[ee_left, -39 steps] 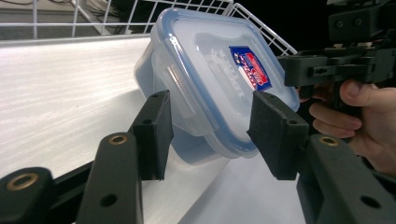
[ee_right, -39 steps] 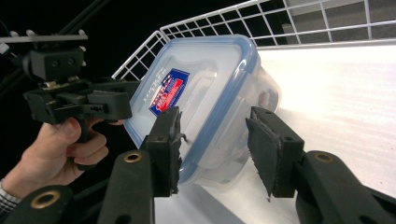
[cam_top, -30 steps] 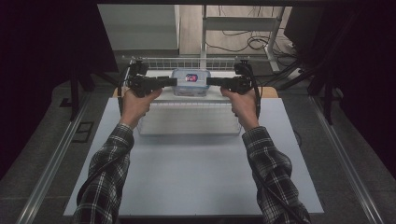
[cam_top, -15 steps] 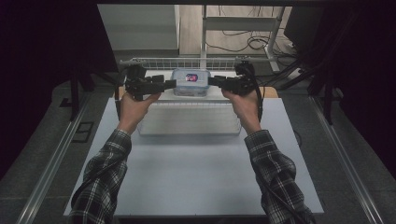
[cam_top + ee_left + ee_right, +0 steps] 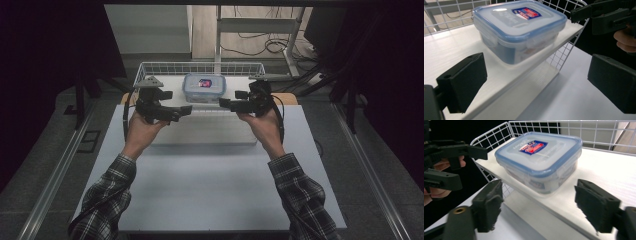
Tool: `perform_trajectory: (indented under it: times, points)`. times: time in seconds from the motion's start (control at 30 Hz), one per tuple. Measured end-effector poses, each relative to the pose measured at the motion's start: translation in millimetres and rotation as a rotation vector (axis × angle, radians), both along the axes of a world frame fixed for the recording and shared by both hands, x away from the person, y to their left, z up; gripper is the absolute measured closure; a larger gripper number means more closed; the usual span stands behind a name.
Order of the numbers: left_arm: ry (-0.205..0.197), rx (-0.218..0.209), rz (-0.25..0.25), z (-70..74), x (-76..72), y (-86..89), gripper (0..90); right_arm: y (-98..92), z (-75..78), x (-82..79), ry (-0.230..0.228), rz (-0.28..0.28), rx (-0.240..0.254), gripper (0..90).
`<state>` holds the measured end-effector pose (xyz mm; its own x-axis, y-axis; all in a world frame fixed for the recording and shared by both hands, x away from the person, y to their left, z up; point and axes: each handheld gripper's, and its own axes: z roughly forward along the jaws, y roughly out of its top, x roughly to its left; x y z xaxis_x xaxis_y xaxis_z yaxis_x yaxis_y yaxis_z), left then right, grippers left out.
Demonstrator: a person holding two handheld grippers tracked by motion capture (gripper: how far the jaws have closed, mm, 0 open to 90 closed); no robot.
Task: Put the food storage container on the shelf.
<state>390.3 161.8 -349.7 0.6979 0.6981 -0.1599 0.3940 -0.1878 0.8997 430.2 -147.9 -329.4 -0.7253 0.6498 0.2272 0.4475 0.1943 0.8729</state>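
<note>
While the lidded box (image 5: 204, 86) sits on the shelf (image 5: 175, 85), left claw (image 5: 186, 109) agape, right claw (image 5: 223, 103) agape — neither touching it.

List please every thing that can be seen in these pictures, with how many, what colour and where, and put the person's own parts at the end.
food container: one, clear with a blue-rimmed lid and a red-and-blue label, on the white shelf, between the two claws.
white shelf: one, white, raised at the far side of the table.
wire basket: one, white, around the shelf's back and sides.
table: one, pale grey-white top, in the middle of the high view.
cables: several, dark, on the floor beyond the table.
left claw: one, black, open, left of the container, apart from it.
right claw: one, black, open, right of the container, apart from it.
sleeves: two, dark plaid, entering from the bottom.
</note>
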Motion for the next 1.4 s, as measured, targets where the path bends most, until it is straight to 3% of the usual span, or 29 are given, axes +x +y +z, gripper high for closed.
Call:
perform_trajectory:
  times: [0.1,0.33,0.6,1.0,1.4]
  points:
    - [0.007,-0.006,-0.018,-3.7,-4.7,-3.3,1.8,-0.1,-3.2,-4.6,-0.008,0.009,-0.008,15.0]
    - [-0.035,0.053,-0.029,-10.9,-16.6,-12.8,0.4,1.9,-8.7,-16.2,-0.038,0.021,-0.043,10.2]
    - [-0.049,0.078,-0.046,-21.5,-29.8,-19.6,0.0,1.7,-17.3,-28.9,-0.055,0.044,-0.047,6.8]
    - [-0.044,0.046,-0.064,-46.6,-50.3,-19.8,0.0,-4.2,-37.1,-47.5,-0.075,0.075,-0.041,3.2]
    - [-0.032,0.05,-0.069,-78.6,-61.4,-20.1,2.5,-2.6,-62.1,-63.9,-0.096,0.083,-0.092,0.7]
